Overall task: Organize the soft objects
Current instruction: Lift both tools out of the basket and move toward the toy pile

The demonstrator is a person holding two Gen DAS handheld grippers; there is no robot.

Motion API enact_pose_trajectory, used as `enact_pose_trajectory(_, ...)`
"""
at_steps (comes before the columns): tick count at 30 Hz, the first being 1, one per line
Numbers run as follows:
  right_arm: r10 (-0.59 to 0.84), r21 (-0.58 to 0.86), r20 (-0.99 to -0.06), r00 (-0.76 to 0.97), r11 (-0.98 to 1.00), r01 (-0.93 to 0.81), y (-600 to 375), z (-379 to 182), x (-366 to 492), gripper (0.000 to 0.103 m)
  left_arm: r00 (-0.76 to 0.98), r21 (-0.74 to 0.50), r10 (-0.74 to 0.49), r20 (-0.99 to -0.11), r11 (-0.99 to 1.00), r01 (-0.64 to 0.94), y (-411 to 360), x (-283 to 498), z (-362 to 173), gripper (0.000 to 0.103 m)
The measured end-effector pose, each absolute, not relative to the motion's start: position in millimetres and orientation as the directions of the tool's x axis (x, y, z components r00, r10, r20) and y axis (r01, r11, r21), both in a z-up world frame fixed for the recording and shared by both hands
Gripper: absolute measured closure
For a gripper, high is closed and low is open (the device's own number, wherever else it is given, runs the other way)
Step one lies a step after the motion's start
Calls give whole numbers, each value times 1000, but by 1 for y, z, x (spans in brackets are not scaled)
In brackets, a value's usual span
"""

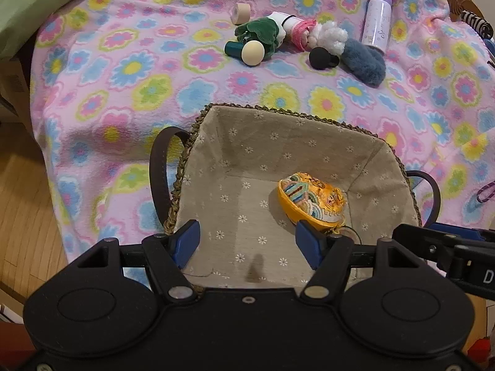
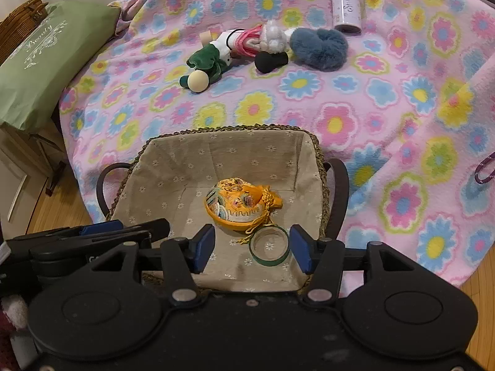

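The blanket is soft, napped fleece, matt all over, and on it the basket has a rough braided straw rim, a matt linen-like cloth lining and smooth dark handles. Inside, the orange pouch looks like shiny embroidered satin. Near the blanket's far edge lie a fluffy blue plush piece and a glossy plastic bottle.

A home: floral fleece blanket, wooden floor, wicker furniture.
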State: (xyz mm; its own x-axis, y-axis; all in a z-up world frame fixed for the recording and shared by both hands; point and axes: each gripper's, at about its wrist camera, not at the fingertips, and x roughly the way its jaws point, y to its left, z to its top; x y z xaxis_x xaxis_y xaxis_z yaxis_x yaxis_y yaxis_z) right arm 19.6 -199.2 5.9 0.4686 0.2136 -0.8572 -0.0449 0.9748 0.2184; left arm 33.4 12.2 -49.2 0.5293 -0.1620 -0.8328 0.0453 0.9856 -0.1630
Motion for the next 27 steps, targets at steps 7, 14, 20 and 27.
enact_pose_trajectory(7,199,207,-847,493,978,-40,-203,8,22,46,550,-156,-153,-821,987,42,13,33,-43,39)
enact_pose_trajectory(14,205,198,-823,529,978,-70,-201,15,34,40,591,-144,-143,-794,989,47,16,44,-29,33)
enact_pose_trajectory(20,211,212,-815,540,975,-61,-206,17,58,37,608,-126,-147,-780,989,77,15,63,-19,32)
enact_pose_trajectory(27,191,200,-825,532,979,-42,-214,13,91,35,601,-89,-124,-790,992,88,11,96,-20,31)
